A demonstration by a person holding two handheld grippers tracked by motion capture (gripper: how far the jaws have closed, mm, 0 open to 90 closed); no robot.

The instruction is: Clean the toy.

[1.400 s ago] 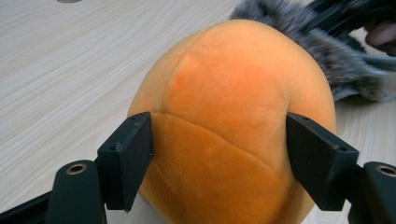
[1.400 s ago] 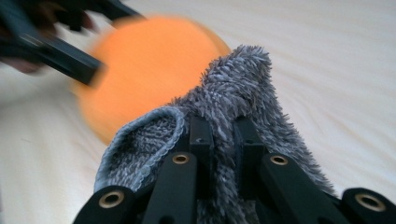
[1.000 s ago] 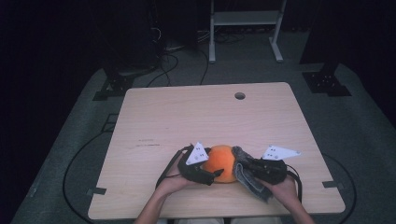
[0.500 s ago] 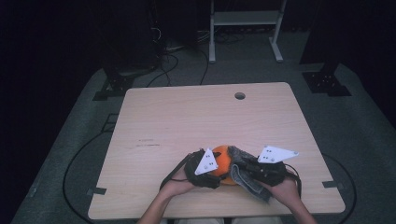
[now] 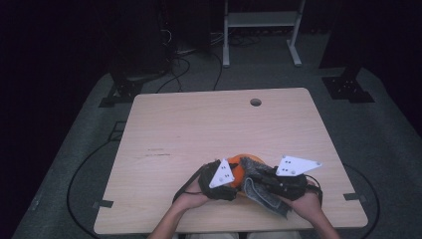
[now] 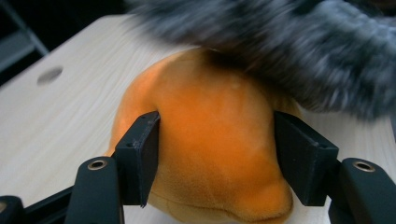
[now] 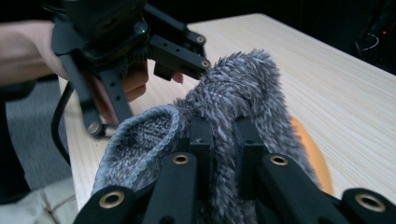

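Observation:
An orange plush ball (image 5: 244, 164) rests on the wooden table (image 5: 209, 129) near its front edge. A grey fuzzy sock (image 5: 263, 193) drapes over its right side. My left gripper (image 5: 225, 180) presses in from the left. In the left gripper view the left gripper (image 6: 217, 135) has both jaws against the sides of the orange plush (image 6: 210, 140), with the sock (image 6: 299, 46) blurred above. My right gripper (image 7: 223, 128) is shut on the sock's (image 7: 233, 84) fuzzy fabric, and a sliver of orange (image 7: 312, 156) shows beneath. In the high view the right gripper (image 5: 278, 183) sits at the right.
A round cable hole (image 5: 256, 102) lies near the table's far edge. The far and left parts of the tabletop are bare wood. A white metal frame (image 5: 259, 20) and cables stand on the dark floor beyond. Both of the person's hands (image 5: 191, 199) are at the front edge.
The left gripper has moved right and closed in on the orange plush. The grey sock has come further over the plush, leaving less orange showing.

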